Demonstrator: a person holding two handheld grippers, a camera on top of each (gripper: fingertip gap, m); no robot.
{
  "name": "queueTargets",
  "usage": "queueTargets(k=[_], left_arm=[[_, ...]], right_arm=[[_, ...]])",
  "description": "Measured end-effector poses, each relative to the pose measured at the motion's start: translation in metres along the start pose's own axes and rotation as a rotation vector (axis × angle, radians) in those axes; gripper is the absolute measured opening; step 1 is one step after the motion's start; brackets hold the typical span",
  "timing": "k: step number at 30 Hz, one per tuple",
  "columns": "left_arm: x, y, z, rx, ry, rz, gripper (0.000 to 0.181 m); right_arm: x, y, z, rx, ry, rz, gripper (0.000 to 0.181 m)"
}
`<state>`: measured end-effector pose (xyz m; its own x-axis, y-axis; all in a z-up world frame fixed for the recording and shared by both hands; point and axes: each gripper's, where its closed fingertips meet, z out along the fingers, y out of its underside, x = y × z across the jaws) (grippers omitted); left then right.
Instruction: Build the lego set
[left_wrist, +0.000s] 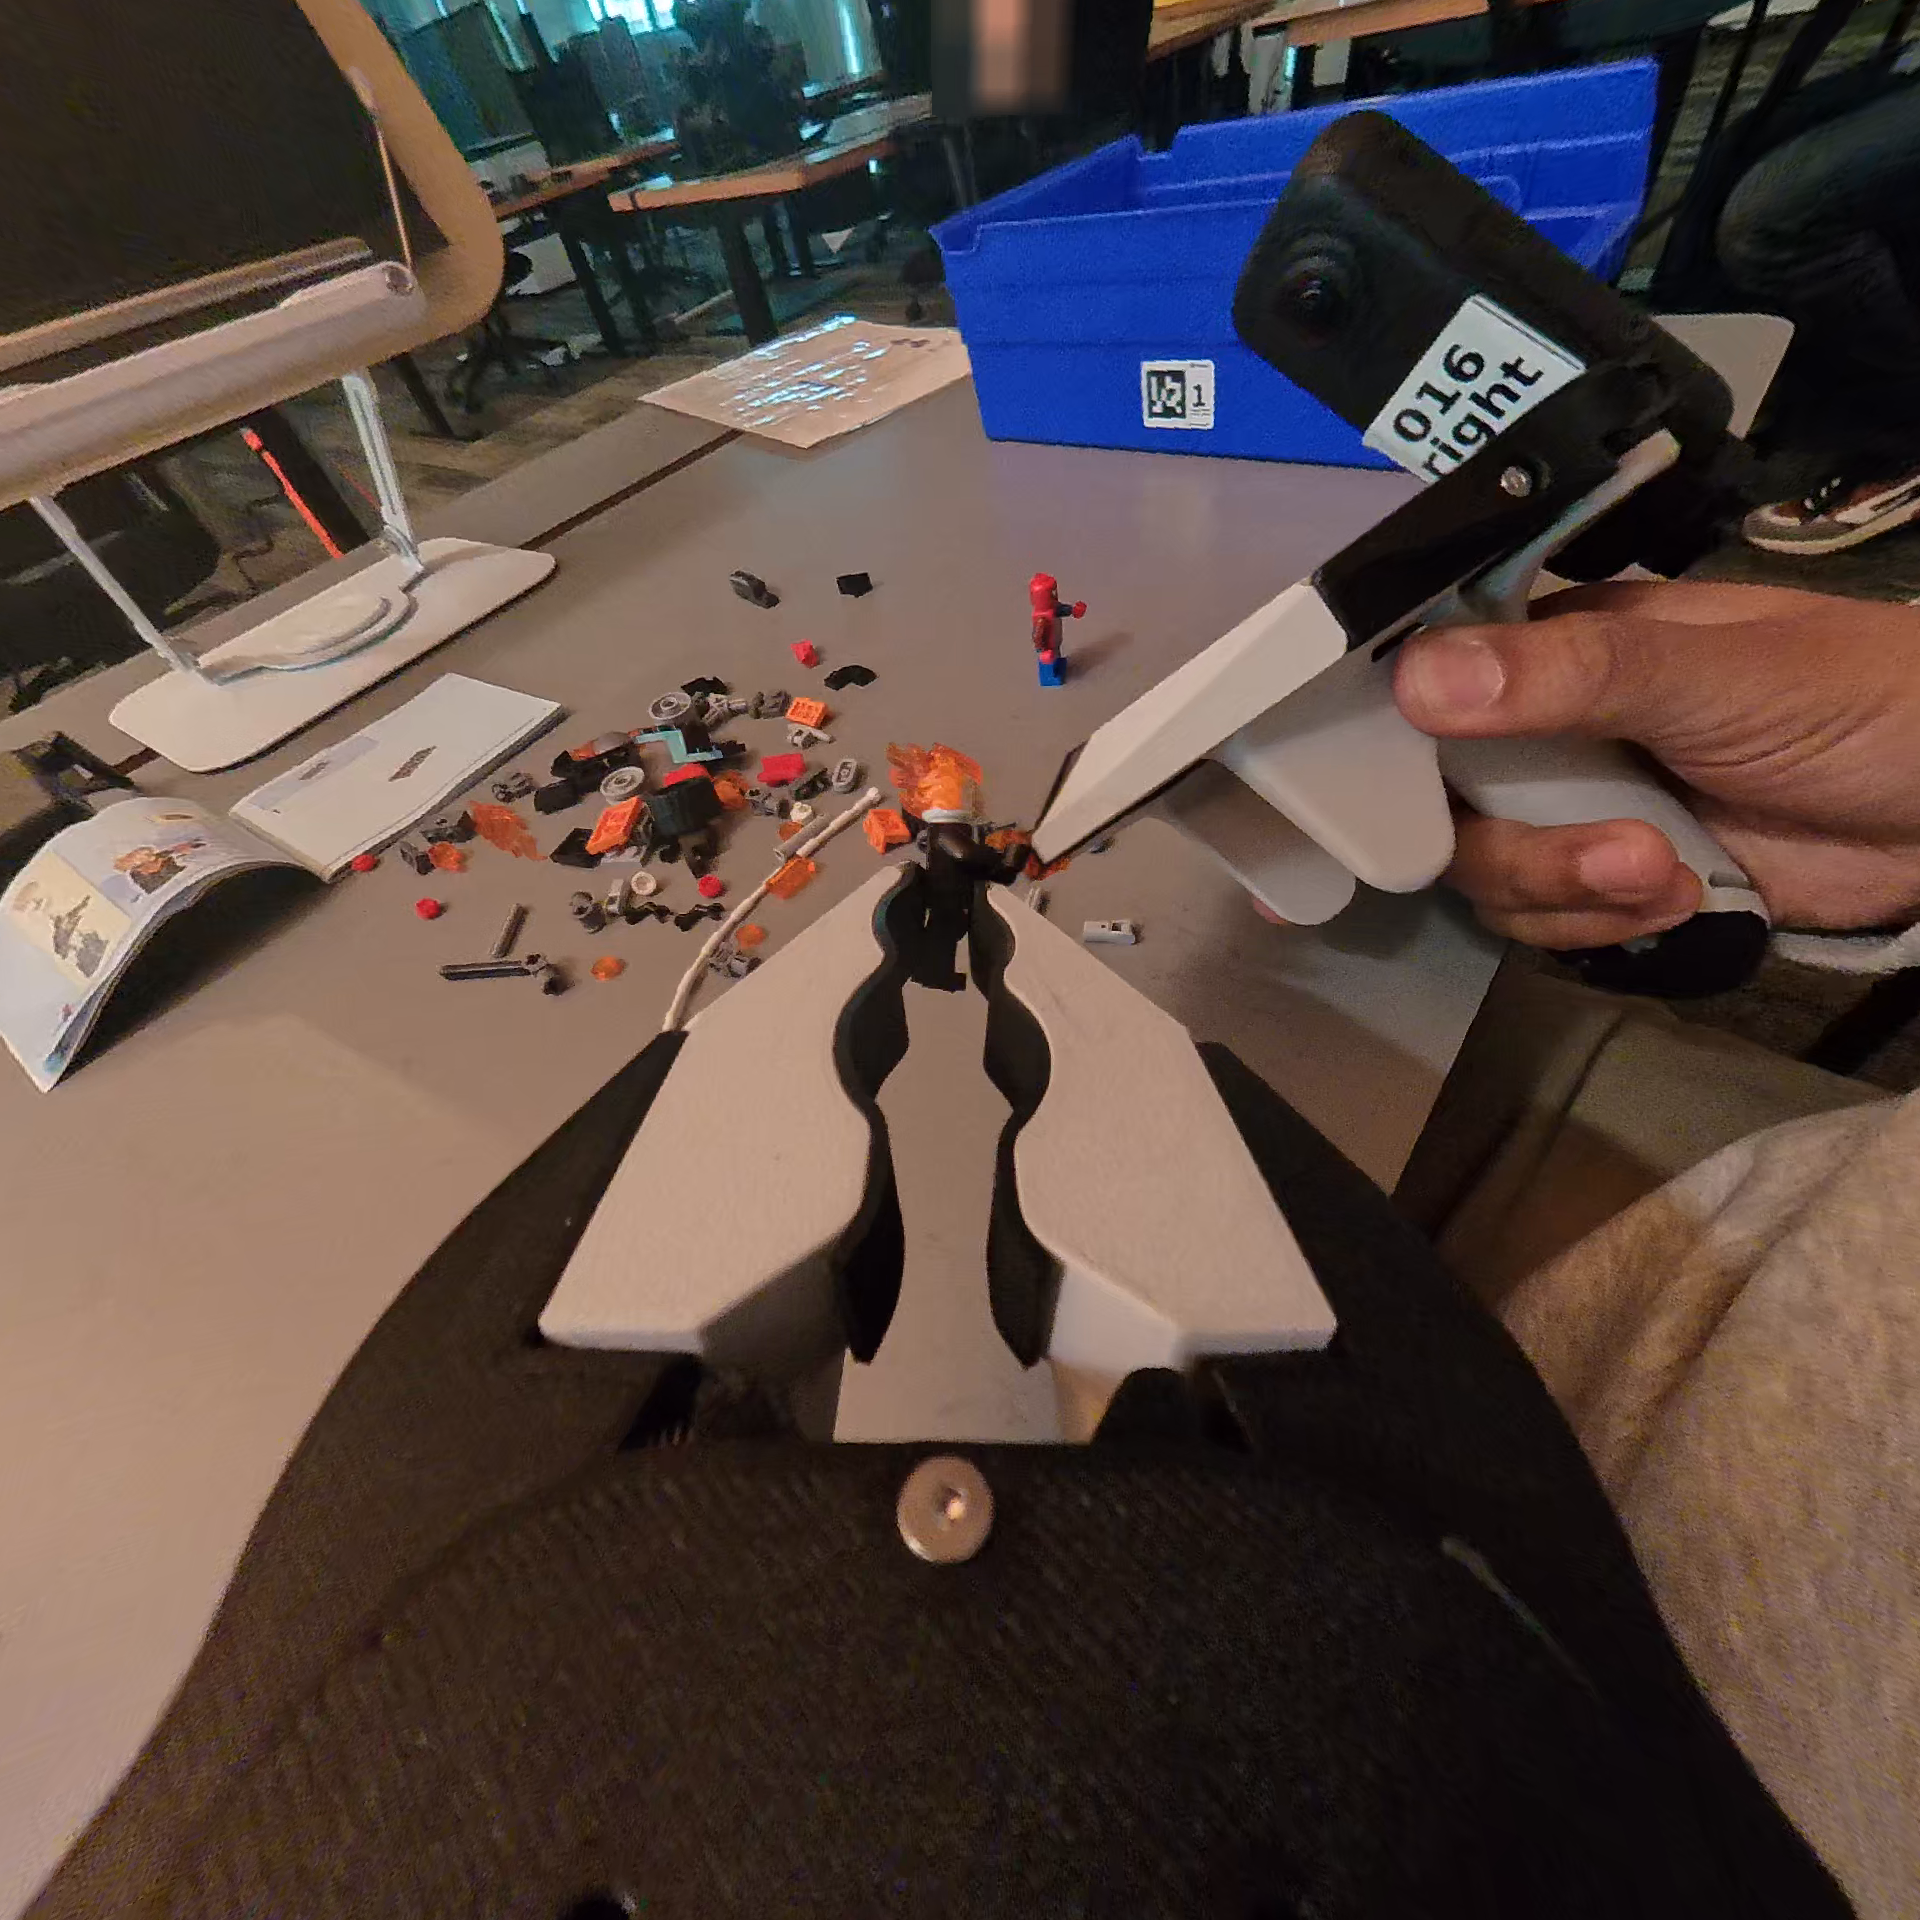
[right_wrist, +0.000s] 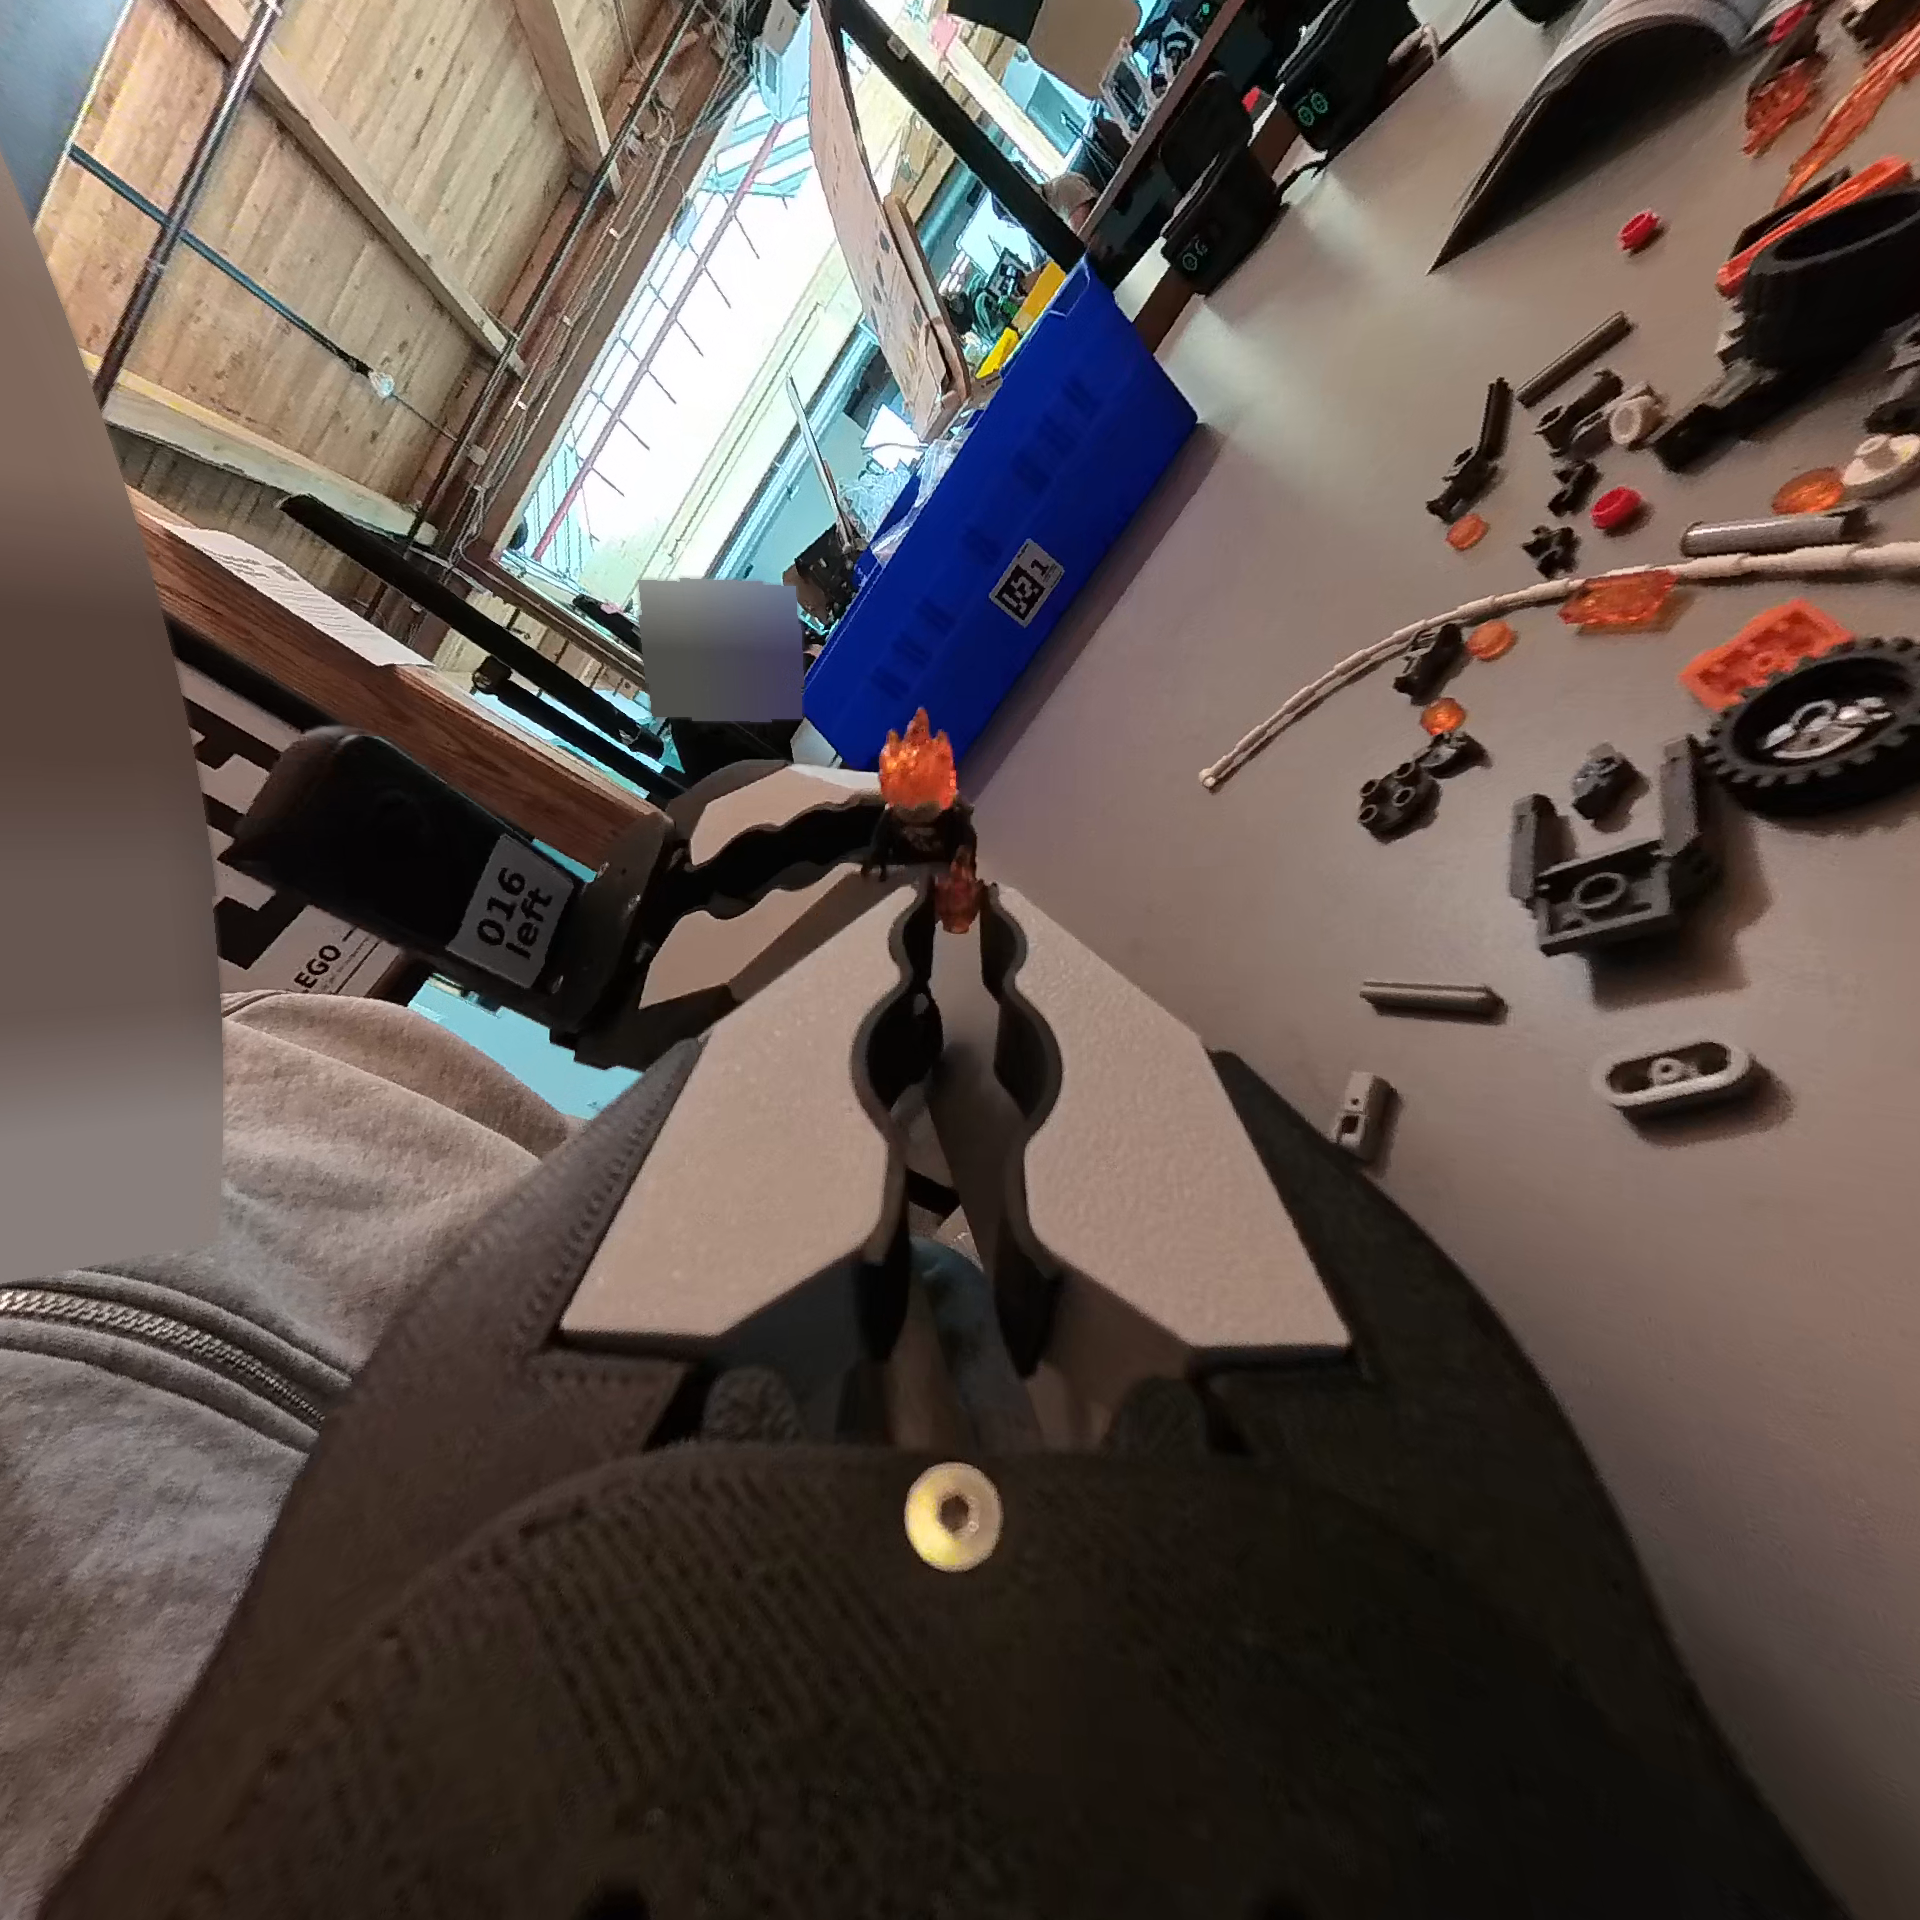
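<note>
Centre frame: my left gripper (left_wrist: 940, 914) clamps the black flame-headed minifigure (left_wrist: 948, 831) by its legs. My right gripper (right_wrist: 951, 904) pinches a small orange flame piece (right_wrist: 958, 891) at its hand. Beyond: loose parts pile (left_wrist: 665, 800), open instruction booklet (left_wrist: 208, 842) left, red minifigure (left_wrist: 1051, 629) finished. Vehicle unbuilt, I judge.

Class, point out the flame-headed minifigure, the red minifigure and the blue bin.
Flame-headed minifigure (left_wrist: 940, 790), left wrist view, on its orange flame.
Red minifigure (left_wrist: 1049, 623), left wrist view, on its torso.
Blue bin (left_wrist: 1060, 301), left wrist view, on its front wall.
</note>
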<state>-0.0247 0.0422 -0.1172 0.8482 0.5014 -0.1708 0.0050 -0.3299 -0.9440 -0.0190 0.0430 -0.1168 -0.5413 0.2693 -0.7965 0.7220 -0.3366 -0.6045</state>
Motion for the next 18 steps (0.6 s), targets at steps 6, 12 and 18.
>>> queueTargets(k=[6,12,18], left_arm=[[-0.0035,-0.0035,-0.0034,0.033,0.021,-0.062,0.006],[-0.0005,-0.0033,-0.0019,0.027,0.022,-0.051,0.006],[0.0001,-0.0041,-0.0019,0.034,0.055,-0.080,0.006]], right_arm=[[-0.0020,0.0008,0.0022,0.014,-0.005,-0.001,0.007],[-0.0052,-0.0007,0.0018,0.032,-0.022,-0.003,0.007],[-0.0065,-0.0014,0.0012,0.041,-0.026,-0.009,0.007]])
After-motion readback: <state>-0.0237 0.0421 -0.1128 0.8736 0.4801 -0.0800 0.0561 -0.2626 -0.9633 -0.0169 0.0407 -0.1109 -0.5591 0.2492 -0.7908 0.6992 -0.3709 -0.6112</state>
